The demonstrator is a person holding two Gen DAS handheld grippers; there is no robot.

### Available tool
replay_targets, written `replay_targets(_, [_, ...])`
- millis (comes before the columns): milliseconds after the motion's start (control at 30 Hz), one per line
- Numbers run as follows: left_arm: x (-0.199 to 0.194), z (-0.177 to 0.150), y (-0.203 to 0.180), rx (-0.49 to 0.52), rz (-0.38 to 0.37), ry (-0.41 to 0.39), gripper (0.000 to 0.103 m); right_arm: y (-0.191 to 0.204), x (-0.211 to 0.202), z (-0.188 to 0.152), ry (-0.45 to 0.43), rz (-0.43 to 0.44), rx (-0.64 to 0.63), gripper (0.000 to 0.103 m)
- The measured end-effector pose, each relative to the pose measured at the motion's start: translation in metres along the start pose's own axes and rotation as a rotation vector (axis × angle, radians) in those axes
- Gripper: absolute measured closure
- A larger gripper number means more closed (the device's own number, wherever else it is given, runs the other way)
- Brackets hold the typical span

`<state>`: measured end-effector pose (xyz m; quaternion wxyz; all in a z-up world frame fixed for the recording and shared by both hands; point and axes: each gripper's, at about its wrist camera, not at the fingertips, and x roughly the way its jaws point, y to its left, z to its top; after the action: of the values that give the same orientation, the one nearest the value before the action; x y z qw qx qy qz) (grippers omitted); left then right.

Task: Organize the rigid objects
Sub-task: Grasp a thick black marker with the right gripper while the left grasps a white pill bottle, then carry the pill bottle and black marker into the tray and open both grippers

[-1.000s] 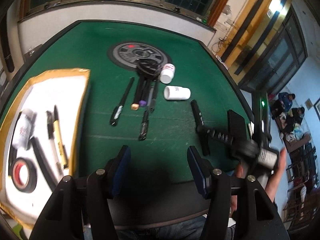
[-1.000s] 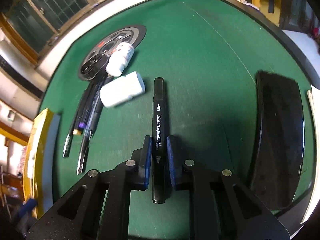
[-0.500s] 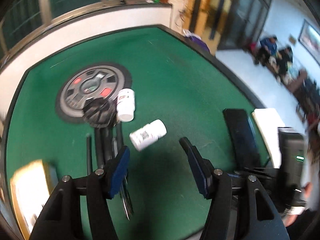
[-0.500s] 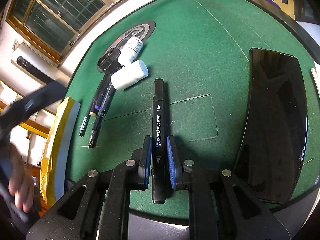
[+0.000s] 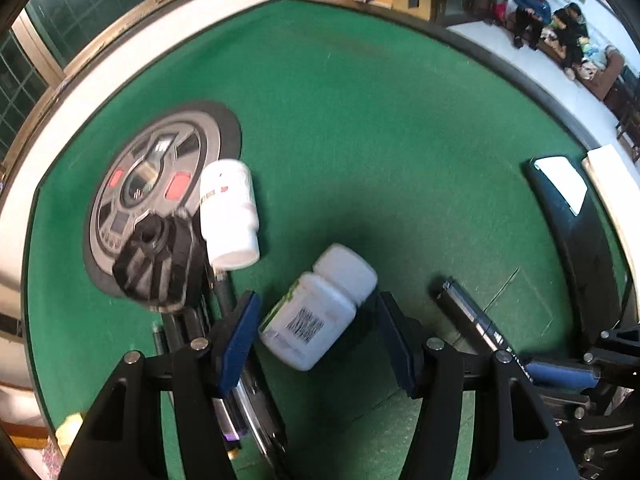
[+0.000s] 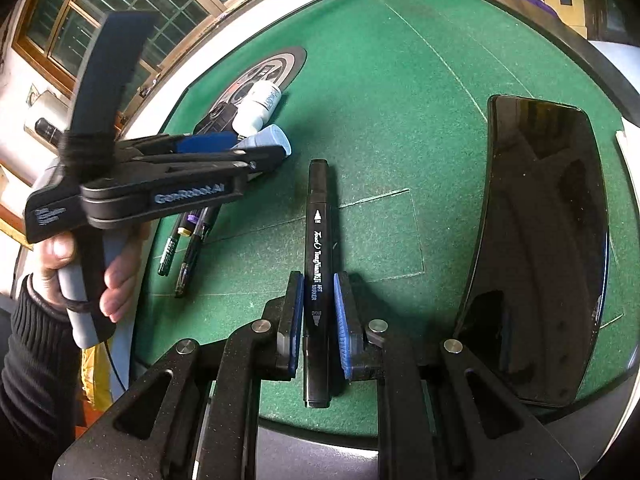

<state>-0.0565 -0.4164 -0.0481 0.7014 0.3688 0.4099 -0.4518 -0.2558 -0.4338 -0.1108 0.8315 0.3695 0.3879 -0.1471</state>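
Note:
A white pill bottle (image 5: 316,312) with a barcode label lies on its side on the green table (image 5: 360,120). My left gripper (image 5: 317,320) straddles it. Its jaws are closing and the blue pads (image 5: 240,332) stand just clear of the bottle. The right wrist view shows the same gripper (image 6: 260,156) from the side, over that bottle (image 6: 272,142). A second white bottle (image 5: 230,216) lies beside a black knob (image 5: 160,264). My right gripper (image 6: 318,320) is shut on a black art marker (image 6: 318,240), which points away over the felt.
A round grey disc (image 5: 160,168) lies at the far left. Several pens (image 6: 188,240) lie below the bottles. A glossy black curved tray (image 6: 540,248) sits at the right, near the table edge. A person's hand (image 6: 116,276) holds the left gripper's handle.
My left gripper swept right from the yellow-edged tray to the lying bottle, rolled, sank over it, and its jaws narrowed. The right gripper kept its hold on the marker and barely moved.

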Motion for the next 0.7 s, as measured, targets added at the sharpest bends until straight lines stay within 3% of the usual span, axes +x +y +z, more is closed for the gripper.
replay_targets(100, [-0.004, -0.004, -0.007, -0.008, -0.026, 0.025, 0.068, 0.003, 0.001, 0.001, -0.009, -0.016, -0.013, 0.088])
replay_targets(200, [-0.005, -0.001, -0.012, -0.037, 0.002, 0.044, 0.068, 0.005, 0.003, 0.002, -0.014, -0.031, -0.025, 0.088])
replay_targets(467, [0.005, 0.010, -0.009, -0.149, -0.036, 0.045, 0.070, -0.001, 0.000, 0.001, 0.002, -0.003, 0.005, 0.088])
replay_targets(567, [-0.003, -0.002, -0.011, -0.180, -0.004, 0.059, 0.070, -0.001, -0.001, 0.000, 0.010, -0.005, 0.009, 0.088])
replay_targets(700, [-0.045, -0.046, -0.009, -0.263, -0.031, -0.013, 0.070, -0.001, -0.002, -0.002, 0.016, 0.002, 0.039, 0.088])
